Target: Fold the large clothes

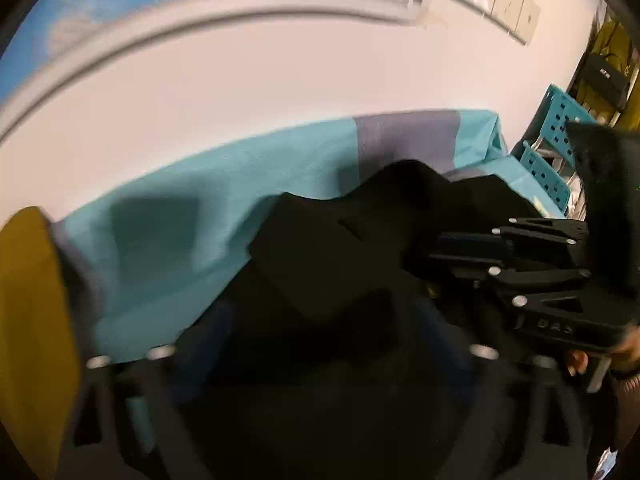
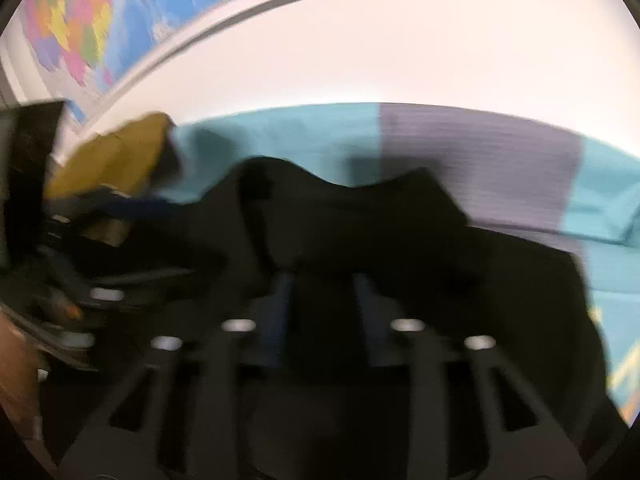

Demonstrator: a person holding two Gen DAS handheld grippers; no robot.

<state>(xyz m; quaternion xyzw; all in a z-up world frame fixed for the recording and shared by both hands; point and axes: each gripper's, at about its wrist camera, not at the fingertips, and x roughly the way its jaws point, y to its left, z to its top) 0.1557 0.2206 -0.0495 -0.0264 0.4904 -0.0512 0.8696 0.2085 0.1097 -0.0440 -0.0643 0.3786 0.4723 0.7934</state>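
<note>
Two grippers, one black garment [image 2: 400,248]. It lies heaped on the teal-and-grey cloth [image 1: 224,184] against the white wall, spread wide enough that I work it from both sides. My right gripper [image 2: 322,312] sits low over the near edge, jaws drawn close with dark fabric between them; I judge a pinch, blur hides contact. My left gripper [image 1: 320,344] hovers over the heap, jaws partly spread, gripping nothing I can see. Mustard fabric [image 2: 116,156] lies beside it.
</note>
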